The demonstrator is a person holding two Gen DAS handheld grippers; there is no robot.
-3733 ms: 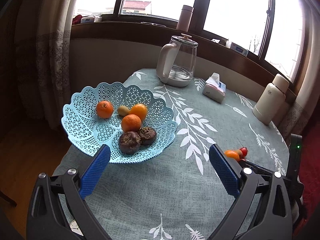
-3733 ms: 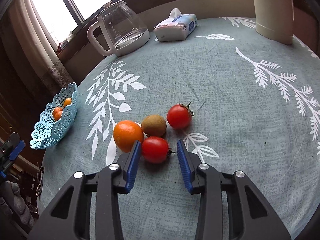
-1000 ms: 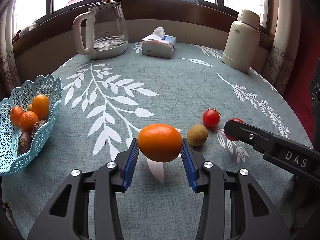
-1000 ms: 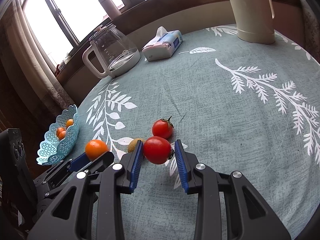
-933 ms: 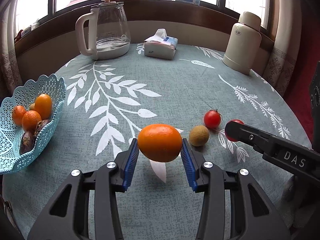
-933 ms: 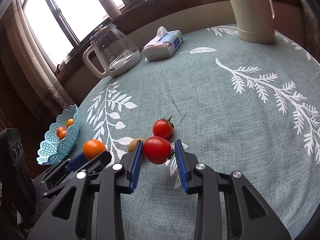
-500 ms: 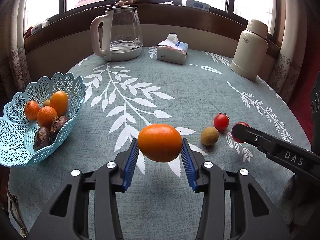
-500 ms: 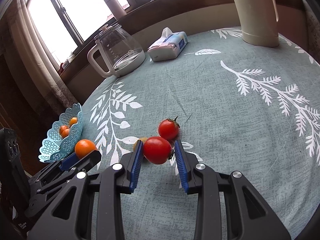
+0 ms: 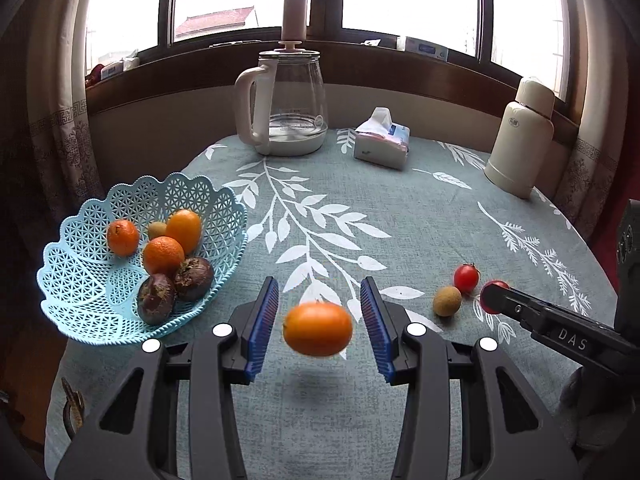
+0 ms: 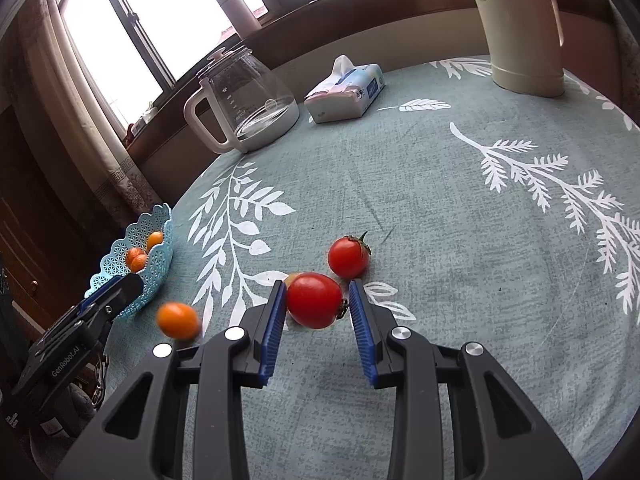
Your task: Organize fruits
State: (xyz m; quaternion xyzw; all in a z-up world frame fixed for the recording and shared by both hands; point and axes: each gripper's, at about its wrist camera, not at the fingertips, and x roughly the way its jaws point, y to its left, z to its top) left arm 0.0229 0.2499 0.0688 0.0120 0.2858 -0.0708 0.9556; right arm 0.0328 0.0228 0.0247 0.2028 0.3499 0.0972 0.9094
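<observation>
Two grippers: the left gripper (image 9: 319, 286) stands wide, with neither pad touching anything; the right gripper (image 10: 317, 286) is narrow and clamps a red tomato (image 10: 314, 300).
Orange: the orange (image 9: 318, 329) is between the left jaws with a gap on each side. It is blurred and in the air, with its shadow on the tablecloth (image 9: 400, 208) underneath.
Basket: the blue basket (image 9: 76, 276) sits to the left, near the table edge and apart from the orange, and already holds several fruits.
Main risk: with nothing gripping it, the orange looks set to land on the cloth short of the basket. Being round, it may roll towards the near edge and off the table.
Second risk: the tomato is soft and smooth, so too hard a squeeze could split it and too light a one could let it slip.
Loose fruit: a second tomato (image 9: 466, 278) and a kiwi (image 9: 447, 301) lie close together on the cloth, not yet sorted.
Left view only: this view shows the gaps beside the orange, the shadow under it and what the basket holds.
Right view only: this view shows the pads on the held tomato and, from the side, the orange (image 10: 178, 320) below the left gripper's tip. The kiwi is almost hidden behind the held tomato.
</observation>
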